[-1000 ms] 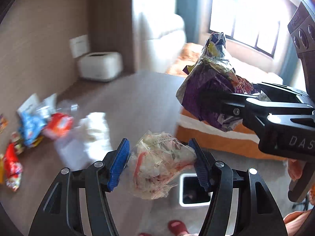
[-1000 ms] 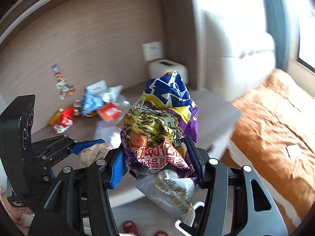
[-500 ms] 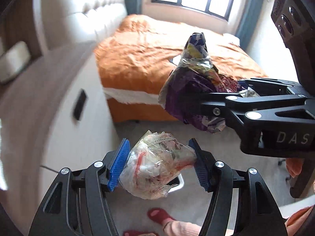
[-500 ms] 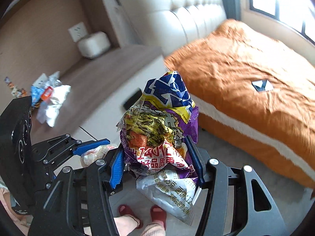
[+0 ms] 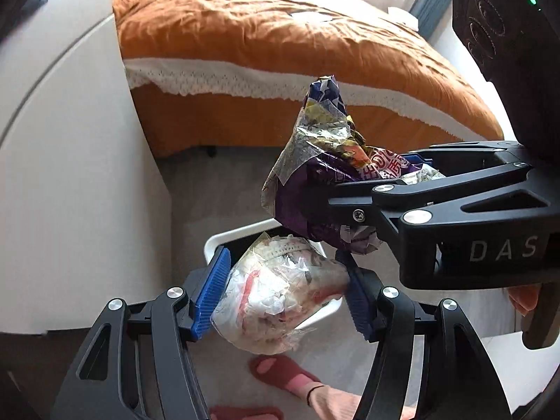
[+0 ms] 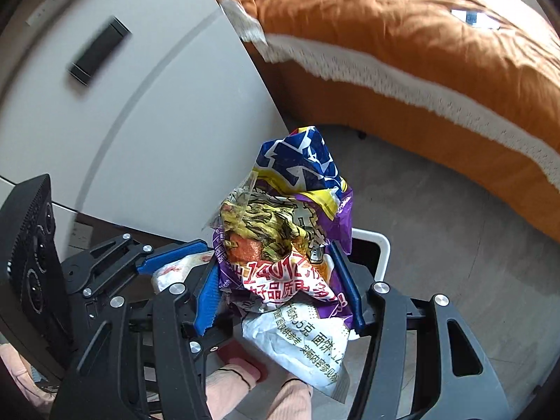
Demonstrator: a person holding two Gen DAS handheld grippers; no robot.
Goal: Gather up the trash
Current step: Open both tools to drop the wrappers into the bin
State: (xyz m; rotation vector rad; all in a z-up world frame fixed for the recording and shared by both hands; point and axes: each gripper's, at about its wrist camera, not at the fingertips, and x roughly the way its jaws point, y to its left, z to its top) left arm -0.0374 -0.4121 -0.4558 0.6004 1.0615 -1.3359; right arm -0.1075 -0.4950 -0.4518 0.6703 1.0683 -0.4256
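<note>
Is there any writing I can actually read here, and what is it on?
"DAS": white letters on the side of the right gripper, cut off at the picture's edge.
"140": red digits on the purple noodle wrapper; its Chinese print is too crumpled to read fully.
Clear crumpled bag in the left gripper: nothing legible.

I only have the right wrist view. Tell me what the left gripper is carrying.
Observer: In the left wrist view, the left gripper is shut on a crumpled clear plastic bag of white and red scraps, with both blue pads pressing it.
Operator: Say where the bin sits relative to that bag.
Observer: The white-rimmed bin shows directly behind the bag, with its dark opening visible at the bag's upper left.
Operator: Describe my gripper from the side.
Observer: The right gripper clamps the purple wrapper, which sticks out past the fingertips. A green light glows on the gripper's body.
</note>
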